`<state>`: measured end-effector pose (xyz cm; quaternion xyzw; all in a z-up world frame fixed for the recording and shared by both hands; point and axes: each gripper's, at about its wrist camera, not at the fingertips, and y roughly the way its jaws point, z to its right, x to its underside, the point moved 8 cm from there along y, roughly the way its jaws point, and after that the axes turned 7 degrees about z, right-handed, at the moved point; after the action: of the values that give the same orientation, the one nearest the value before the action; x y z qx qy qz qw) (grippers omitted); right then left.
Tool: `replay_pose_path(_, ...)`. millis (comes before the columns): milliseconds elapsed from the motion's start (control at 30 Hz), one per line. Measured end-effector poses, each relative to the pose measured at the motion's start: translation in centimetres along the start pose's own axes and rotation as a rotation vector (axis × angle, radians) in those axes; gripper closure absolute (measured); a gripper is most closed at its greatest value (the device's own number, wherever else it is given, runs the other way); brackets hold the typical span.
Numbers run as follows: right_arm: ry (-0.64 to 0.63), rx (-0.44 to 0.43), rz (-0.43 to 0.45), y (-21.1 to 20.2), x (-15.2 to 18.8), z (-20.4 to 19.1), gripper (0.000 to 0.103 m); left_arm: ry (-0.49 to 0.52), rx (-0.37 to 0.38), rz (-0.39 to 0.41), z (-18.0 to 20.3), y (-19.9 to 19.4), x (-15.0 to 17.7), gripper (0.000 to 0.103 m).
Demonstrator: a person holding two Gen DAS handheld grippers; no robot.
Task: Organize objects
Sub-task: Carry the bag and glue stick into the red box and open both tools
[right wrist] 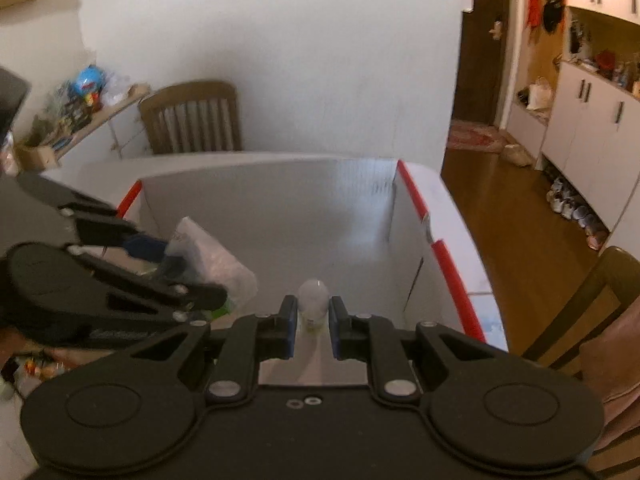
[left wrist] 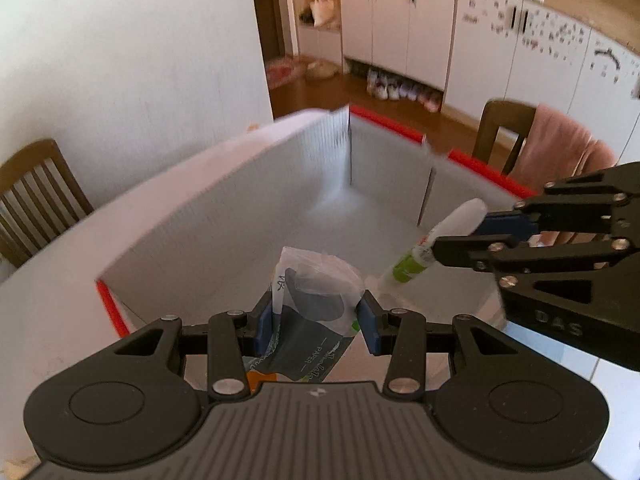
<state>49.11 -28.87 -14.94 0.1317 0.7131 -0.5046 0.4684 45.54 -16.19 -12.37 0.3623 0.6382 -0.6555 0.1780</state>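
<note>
A large white box with red edges (left wrist: 224,200) stands open in front of me, its grey inside bare; it also fills the right wrist view (right wrist: 272,216). My left gripper (left wrist: 316,316) is shut on a clear plastic packet with dark paper inside (left wrist: 316,292), held over the box's near side. My right gripper (right wrist: 313,320) is shut on a white tube with a green label (right wrist: 314,300), also over the box. In the left wrist view the right gripper (left wrist: 476,232) and the tube (left wrist: 432,248) show at the right. The left gripper (right wrist: 160,264) and the packet (right wrist: 212,260) show at the left.
The box sits on a white table (left wrist: 48,280). Wooden chairs stand beyond it at the left (left wrist: 36,196) and right (left wrist: 504,132), the right one draped with pink cloth. White cabinets (left wrist: 400,20) and shoes line the far wall.
</note>
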Motion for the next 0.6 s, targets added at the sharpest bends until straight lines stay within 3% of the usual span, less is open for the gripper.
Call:
replay_pose_path(133,-0.027,-0.018,-0.085,0.8,1.1,0.0,0.088,0.003,-0.010,-0.060,-0.2,1.5,0.9,0.061)
replay_pose_path(367,-0.024,-0.054,-0.137,2.5,1.1,0.0,0.087,0.016,-0.027,-0.137,-0.3,3.7,1.1,0.060)
replay_pose_path(600,-0.084,-0.090,-0.146,2.3,1.1,-0.4,0.072,0.055,-0.062,-0.169,0.4,5.2,1.1,0.051)
